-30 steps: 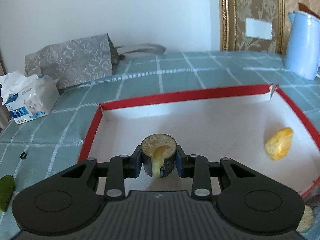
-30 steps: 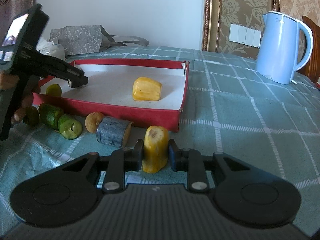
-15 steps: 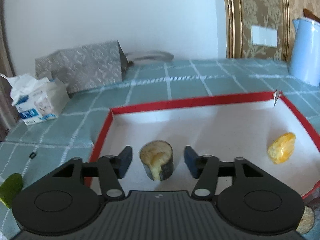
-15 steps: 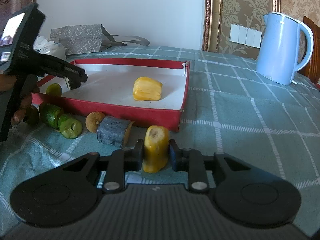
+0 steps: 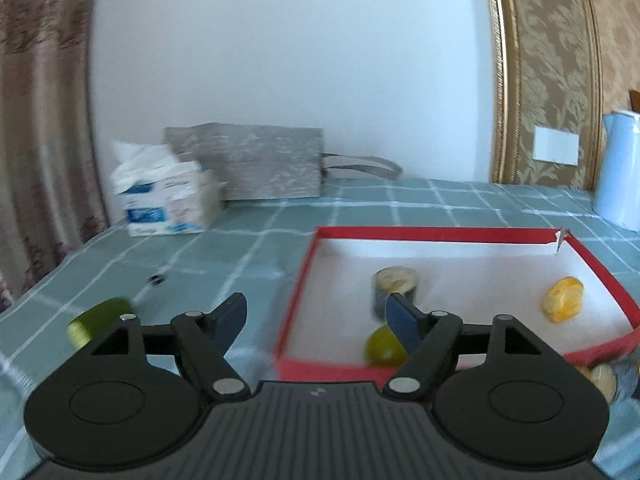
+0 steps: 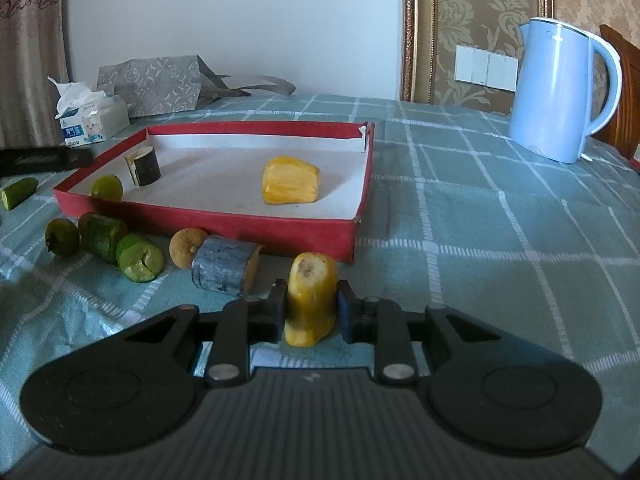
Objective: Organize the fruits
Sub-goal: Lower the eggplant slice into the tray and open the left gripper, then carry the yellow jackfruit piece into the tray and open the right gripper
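Observation:
A red-walled tray point(image 6: 208, 220) point(image 5: 440, 234) holds a dark-skinned banana chunk point(image 6: 143, 167) point(image 5: 396, 288), a green lime point(image 6: 107, 187) point(image 5: 384, 346) and a yellow jackfruit piece point(image 6: 290, 180) point(image 5: 562, 304). My left gripper point(image 5: 316, 322) is open and empty, pulled back over the tray's left front corner. My right gripper point(image 6: 312, 314) is shut on a yellow banana piece point(image 6: 311, 300) standing on the cloth in front of the tray.
Loose on the cloth before the tray lie a grey-skinned banana chunk point(image 6: 222, 266), a brown longan point(image 6: 186, 246), cucumber pieces point(image 6: 120, 246) and a small green fruit point(image 6: 61, 237). Another cucumber piece point(image 5: 98, 320) lies left. A blue kettle point(image 6: 560, 88), tissue pack point(image 5: 164, 200) and grey bag point(image 5: 264, 162) stand behind.
My left gripper opened, left the dark banana chunk standing in the tray, and drew back to the left. My right gripper stayed shut on the yellow banana piece.

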`<state>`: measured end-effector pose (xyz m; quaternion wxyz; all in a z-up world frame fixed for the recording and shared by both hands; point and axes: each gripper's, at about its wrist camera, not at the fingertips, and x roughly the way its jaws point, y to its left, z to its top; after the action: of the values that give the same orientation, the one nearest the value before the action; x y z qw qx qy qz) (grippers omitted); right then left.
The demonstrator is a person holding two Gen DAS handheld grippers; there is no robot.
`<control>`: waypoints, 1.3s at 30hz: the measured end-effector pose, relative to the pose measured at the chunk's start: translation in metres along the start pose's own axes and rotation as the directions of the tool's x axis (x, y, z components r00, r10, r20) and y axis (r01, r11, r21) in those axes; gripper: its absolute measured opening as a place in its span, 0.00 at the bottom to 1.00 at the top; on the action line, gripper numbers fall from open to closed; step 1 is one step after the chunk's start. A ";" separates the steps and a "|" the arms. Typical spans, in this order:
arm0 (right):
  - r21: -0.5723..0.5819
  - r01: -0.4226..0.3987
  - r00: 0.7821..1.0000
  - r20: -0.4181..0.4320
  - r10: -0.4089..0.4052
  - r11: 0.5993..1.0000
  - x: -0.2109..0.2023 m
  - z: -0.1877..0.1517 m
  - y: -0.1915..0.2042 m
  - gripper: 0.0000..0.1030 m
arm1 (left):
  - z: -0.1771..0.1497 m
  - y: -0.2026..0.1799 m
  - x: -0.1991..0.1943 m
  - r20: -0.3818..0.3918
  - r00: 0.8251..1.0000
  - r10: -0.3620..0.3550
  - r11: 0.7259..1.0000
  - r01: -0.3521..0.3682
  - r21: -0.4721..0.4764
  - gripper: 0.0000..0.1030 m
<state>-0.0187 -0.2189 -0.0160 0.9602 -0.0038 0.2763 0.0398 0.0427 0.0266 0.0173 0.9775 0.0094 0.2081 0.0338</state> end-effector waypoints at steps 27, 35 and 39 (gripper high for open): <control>-0.052 0.003 0.990 0.141 0.005 0.999 -0.011 0.047 0.022 0.24 | -0.031 0.048 0.009 -0.226 0.973 0.052 0.995 -0.071 -0.076 0.79; -0.142 -0.075 0.997 0.009 0.077 0.987 0.055 0.082 0.065 0.24 | -0.031 0.044 0.011 -0.228 0.972 0.059 0.996 -0.074 -0.057 0.83; -0.149 -0.075 0.996 -0.056 0.068 0.986 0.084 0.086 0.082 0.24 | -0.031 0.043 0.012 -0.228 0.972 0.059 0.996 -0.074 -0.056 0.86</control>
<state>0.0916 -0.1286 0.0130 0.9478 -0.0674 0.2967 0.0949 0.0380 0.0706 -0.0143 0.9455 -0.0189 0.3164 0.0742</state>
